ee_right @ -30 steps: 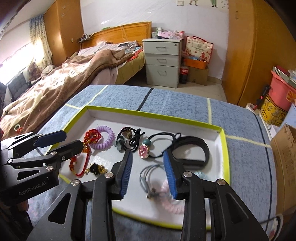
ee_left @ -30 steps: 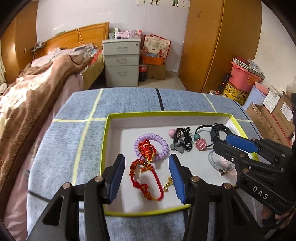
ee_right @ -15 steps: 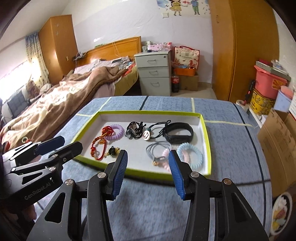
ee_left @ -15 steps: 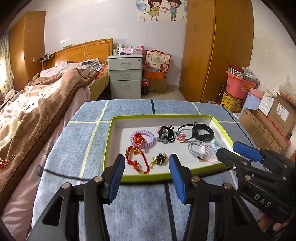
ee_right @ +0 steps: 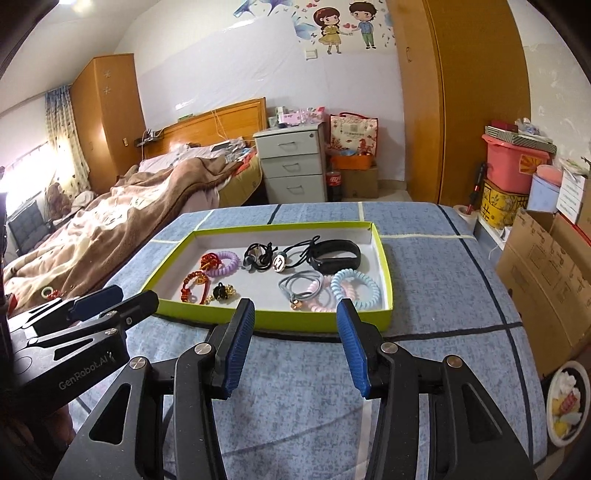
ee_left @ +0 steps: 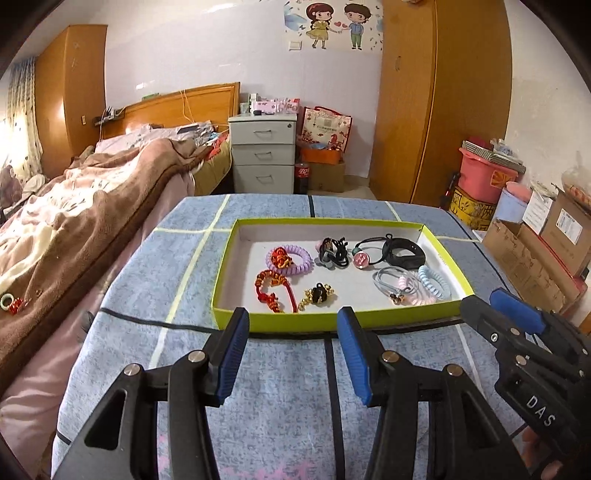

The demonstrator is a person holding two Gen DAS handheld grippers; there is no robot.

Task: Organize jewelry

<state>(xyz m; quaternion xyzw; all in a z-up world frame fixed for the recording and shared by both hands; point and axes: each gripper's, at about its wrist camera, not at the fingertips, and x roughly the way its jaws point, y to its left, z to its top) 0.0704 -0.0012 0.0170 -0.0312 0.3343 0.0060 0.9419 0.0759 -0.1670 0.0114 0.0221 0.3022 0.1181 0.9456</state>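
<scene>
Bedroom counter [ee_left: 280,387] w/ blue checked cloth: all jewelry lies inside green-rimmed tray [ee_left: 229,280] at 12 o'clock. Left gripper [ee_left: 291,350] & right gripper [ee_right: 295,341] fingers spread, empty; task looks approx. done.

Walls: white, cartoon sticker [ee_left: 334,26] at twelve o'clock;
Bed [ee_left: 92,206]: brown blanket, nine o'clock;
Drawers [ee_left: 263,155]: grey, beside the headboard;
Wardrobe [ee_left: 443,103]: wooden, one o'clock;
Window light: far left.
</scene>
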